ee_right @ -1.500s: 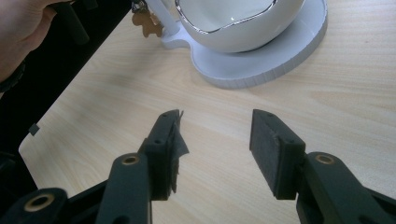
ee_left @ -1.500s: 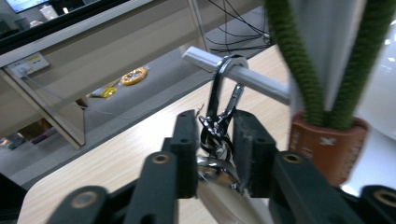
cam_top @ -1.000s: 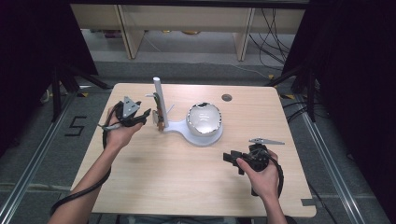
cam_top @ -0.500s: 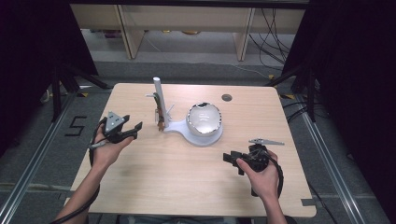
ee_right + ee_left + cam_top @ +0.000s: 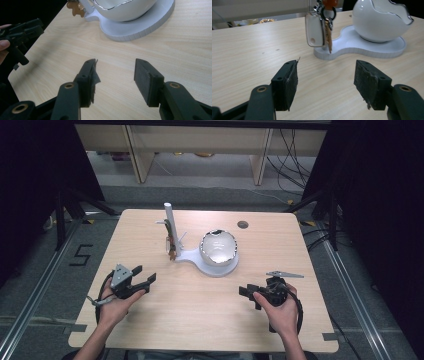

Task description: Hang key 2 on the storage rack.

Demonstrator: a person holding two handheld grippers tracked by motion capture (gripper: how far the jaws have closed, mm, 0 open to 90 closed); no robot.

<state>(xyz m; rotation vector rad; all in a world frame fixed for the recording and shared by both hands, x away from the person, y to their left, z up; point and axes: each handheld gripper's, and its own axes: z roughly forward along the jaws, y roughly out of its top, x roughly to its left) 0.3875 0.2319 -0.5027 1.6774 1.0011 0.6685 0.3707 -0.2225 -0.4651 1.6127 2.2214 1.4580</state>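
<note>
A bunch of keys point(image 5: 171, 245) with a clear tag point(image 5: 314, 30) hangs from a white post point(image 5: 169, 220) on a white base point(image 5: 192, 256). The same base carries a white egg-shaped bowl point(image 5: 218, 247). My left gripper point(image 5: 145, 273) is at the table's left, a hand's length short of the keys. Its jaws point(image 5: 325, 75) have just been opening and stand wide with nothing between them. My right gripper point(image 5: 249, 297) rests low near the table's front right. It is open point(image 5: 115, 75) and empty, pointing toward the base point(image 5: 140, 27) and bowl point(image 5: 122, 7).
A small dark round hole point(image 5: 243, 224) sits in the tabletop behind the bowl. Bare wood lies between the two grippers. Beyond the table's far edge stand shelf frames point(image 5: 260, 155) and cables. The right gripper view catches the left gripper point(image 5: 22, 30) at the table's edge.
My left gripper has drawn back from the key post toward the near left and sunk lower, its jaws spreading wider. The keys stay hanging. The right gripper has not moved.
</note>
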